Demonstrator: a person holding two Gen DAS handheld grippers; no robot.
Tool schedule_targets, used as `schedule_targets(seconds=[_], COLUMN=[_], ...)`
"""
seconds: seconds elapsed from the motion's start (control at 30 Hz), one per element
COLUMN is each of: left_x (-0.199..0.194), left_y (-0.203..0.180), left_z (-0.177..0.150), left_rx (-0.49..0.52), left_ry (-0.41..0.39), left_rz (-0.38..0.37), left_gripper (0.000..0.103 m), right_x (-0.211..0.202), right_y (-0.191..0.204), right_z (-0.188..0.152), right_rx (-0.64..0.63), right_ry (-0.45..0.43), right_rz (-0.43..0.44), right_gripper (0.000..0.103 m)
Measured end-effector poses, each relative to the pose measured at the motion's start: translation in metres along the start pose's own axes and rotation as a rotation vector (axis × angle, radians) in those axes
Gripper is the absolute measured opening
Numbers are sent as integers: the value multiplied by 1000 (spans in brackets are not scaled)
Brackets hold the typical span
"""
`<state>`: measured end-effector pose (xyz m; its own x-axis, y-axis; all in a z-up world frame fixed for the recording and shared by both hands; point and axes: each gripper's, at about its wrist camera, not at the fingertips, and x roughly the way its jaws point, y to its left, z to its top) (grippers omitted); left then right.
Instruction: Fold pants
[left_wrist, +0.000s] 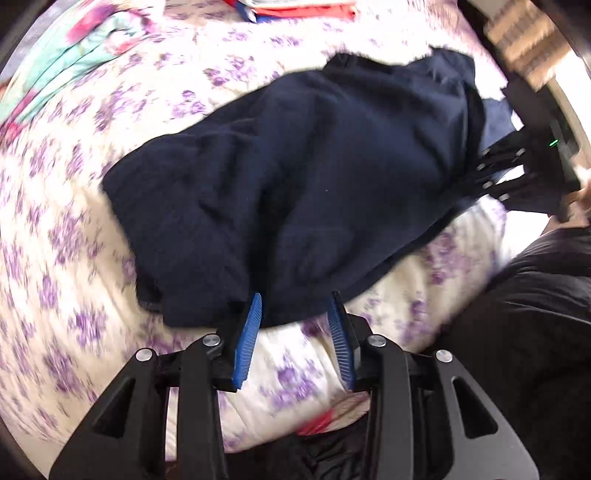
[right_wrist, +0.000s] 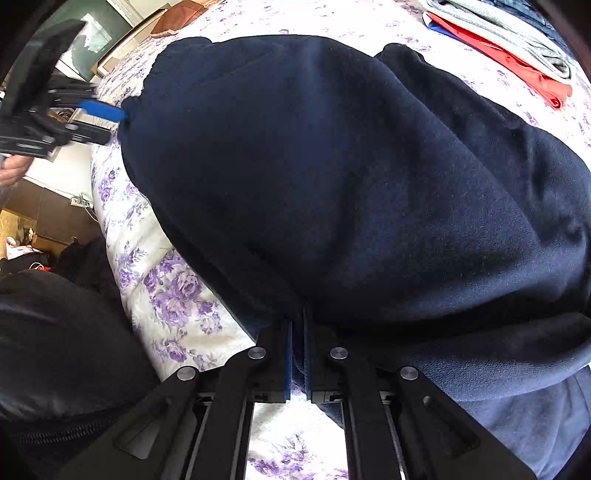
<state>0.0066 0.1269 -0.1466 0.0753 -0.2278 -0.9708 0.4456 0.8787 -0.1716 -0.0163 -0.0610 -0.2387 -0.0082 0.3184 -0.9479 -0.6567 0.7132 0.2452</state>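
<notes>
Navy sweatpants (left_wrist: 295, 177) spread on the floral bedspread (left_wrist: 55, 229), left tool (left_wrist: 295, 321) with blue pads parted at the near fabric edge, right tool (right_wrist: 297, 354) clamped on the pants' edge, folded clothes stack (right_wrist: 509, 40) beyond

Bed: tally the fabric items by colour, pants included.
Navy: 1, the pants
Red: 1, folded garment
Grey: 1, folded garment on the red one
Teal floral: 1, cloth
Total: 4, all on the purple-flowered bedspread; the far stack may hide more.
</notes>
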Motion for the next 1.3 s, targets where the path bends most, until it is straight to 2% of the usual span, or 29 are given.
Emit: schedule_targets(seconds=[0.07, 0.17, 0.23, 0.3, 0.33, 0.37, 0.43, 0.47, 0.5, 0.53, 0.57, 0.67, 0.73, 0.77, 0.87, 0.93, 1.0, 1.03, 1.1, 1.17, 1.23, 1.3], left_x=[-26, -53, -51, -25, -6, 10, 45, 61, 71, 74, 73, 71, 69, 68, 63, 61, 60, 60, 61, 61, 60, 59], left_y=[9, 10, 4, 0, -2, -3, -5, -7, -12, -16, -19, -16, -10, -7, 0, 6, 11, 11, 15, 14, 15, 18], left_z=[-8, 1, 14, 25, 29, 30, 27, 23, 21, 20, 20, 23, 22, 21, 17, 12, 6, 6, 2, 2, 3, 3], left_rx=[-71, -163, -226, -319, -365, -400, -457, -474, -474, -469, -468, -493, -517, -524, -543, -551, -557, -559, -563, -566, -563, -564], left_ry=[-72, -190, -241, -213, -181, -151, -72, -37, -26, -33, -38, -28, -32, -35, -47, -52, -54, -55, -58, -61, -61, -64], left_rz=[-17, -45, -12, 14, 15, 12, 27, 44, 75, 105, 124, 119, 87, 70, 38, 24, 15, 12, 5, 0, -3, -9], left_gripper=[36, 36, 37, 37, 37, 37, 34, 32, 33, 33, 33, 33, 33, 33, 33, 33, 33, 33, 34, 34, 34, 34], right_x=[2, 3, 1, -5, -9, -16, -35, -45, -53, -58, -56, -27, 6, 11, -17, -63, -109, -128, -150, -150, -140, -128], right_y=[2, 4, 3, 2, 3, 6, 11, 11, 9, 8, 6, 9, 13, 14, 3, -27, -77, -107, -170, -232, -275, -302], right_z=[-1, 0, 1, 2, 2, 2, 3, 4, 5, 8, 12, 17, 15, 14, 25, 38, 49, 53, 56, 55, 51, 50], right_rx=[-1, -2, 5, 15, 11, -1, -10, 2, 25, 51, 77, 102, 103, 106, 128, 175, 304, 387, 528, 668, 787, 863], right_ry=[-1, 0, 7, 31, 44, 51, 32, 4, -36, -66, -76, -49, 74, 85, 112, 28, -58, -94, -83, -13, 60, 119], right_rz=[0, -9, -1, 29, 31, 27, 42, 61, 86, 104, 101, 69, 49, 36, 64, 21, -79, -156, -311, -391, -391, -371], right_gripper=[8, 9, 12, 25, 38, 45, 47, 46, 39, 7, 0, 0, 0, 0, 1, 4, 35, 56, 57, 55, 50, 50])
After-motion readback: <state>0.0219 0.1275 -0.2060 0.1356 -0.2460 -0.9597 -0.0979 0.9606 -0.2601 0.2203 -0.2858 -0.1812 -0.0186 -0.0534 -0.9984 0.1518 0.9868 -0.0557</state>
